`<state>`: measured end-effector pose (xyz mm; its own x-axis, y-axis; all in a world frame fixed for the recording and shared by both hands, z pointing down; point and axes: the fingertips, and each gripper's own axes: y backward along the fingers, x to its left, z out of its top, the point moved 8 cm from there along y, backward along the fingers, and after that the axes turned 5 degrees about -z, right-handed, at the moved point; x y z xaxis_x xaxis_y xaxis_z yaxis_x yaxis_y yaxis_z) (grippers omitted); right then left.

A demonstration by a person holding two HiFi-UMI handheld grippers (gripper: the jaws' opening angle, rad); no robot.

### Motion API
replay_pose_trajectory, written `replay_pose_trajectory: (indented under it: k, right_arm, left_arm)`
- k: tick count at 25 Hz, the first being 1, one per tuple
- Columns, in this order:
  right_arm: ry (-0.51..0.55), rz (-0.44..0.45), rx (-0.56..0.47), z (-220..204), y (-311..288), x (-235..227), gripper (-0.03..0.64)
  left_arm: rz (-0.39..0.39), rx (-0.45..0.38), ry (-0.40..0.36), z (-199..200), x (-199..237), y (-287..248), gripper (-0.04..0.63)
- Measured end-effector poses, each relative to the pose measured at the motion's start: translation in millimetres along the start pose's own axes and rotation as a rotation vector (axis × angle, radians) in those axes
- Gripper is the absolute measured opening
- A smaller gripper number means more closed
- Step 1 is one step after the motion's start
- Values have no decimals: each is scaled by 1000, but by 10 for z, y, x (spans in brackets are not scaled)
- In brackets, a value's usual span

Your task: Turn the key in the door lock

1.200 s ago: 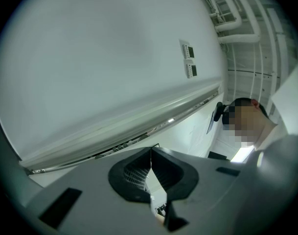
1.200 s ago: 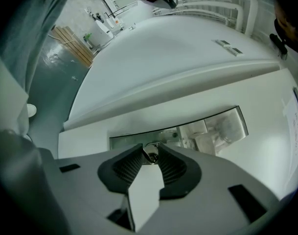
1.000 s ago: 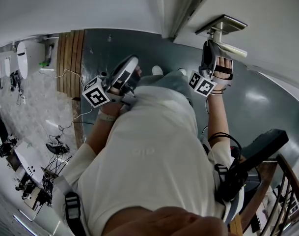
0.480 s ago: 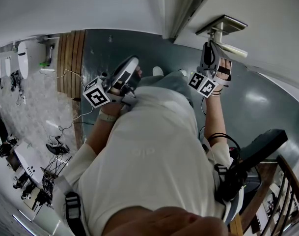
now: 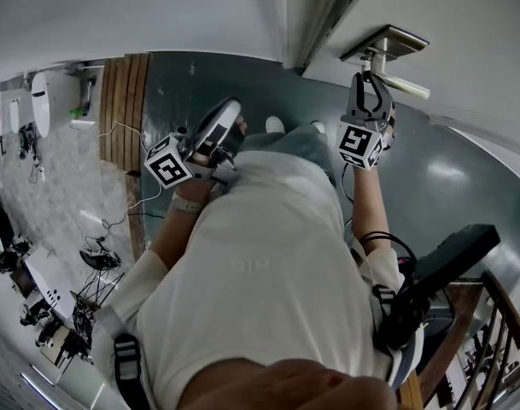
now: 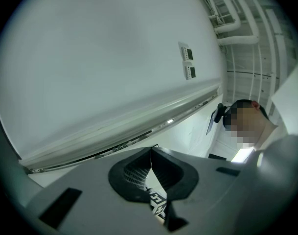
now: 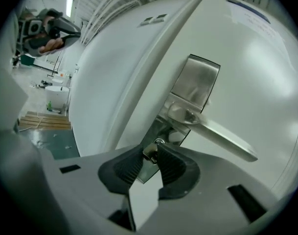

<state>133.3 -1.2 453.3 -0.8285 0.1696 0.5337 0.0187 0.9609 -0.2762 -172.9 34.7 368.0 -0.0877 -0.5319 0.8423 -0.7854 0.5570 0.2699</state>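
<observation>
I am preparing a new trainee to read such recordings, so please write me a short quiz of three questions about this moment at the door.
1. True or false: the left gripper holds the key.
2. In the right gripper view, where does the key show relative to the lever handle?
A) above it
B) below it, pinched between the jaws of the right gripper
C) lying on the floor
3. Fill in the missing word: the left gripper's jaws are ____, with nothing between them.

Key: 1 false; 2 B; 3 shut.
</observation>
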Motion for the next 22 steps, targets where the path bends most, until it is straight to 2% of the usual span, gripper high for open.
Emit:
replay_pose_trajectory:
  k: [9,13,14,15,18,22]
  right_arm:
    - [-254,49,-28,21,-24,-78,100]
    - [-400,75,-16,-25,-26,-116,100]
    - [-385,69,-23,-2,-31,-110,100]
    - [-323,53,-20,22,-34,-89,100]
    - [-41,-15,17,58,-21,13,89]
    - [137,-46,21,68,-9,83,77]
  left_arm:
    - [4,-4,0,10,-4,-18,9]
    - [2,-1,8,5,13,-18,9]
    - [1,-2,9,5,14,-19,9]
    - [0,-3,10,4,14,-21,9]
    - [1,-4,10,-10,14,-27,9]
    - [5,-13,10,-9,10,-6,9]
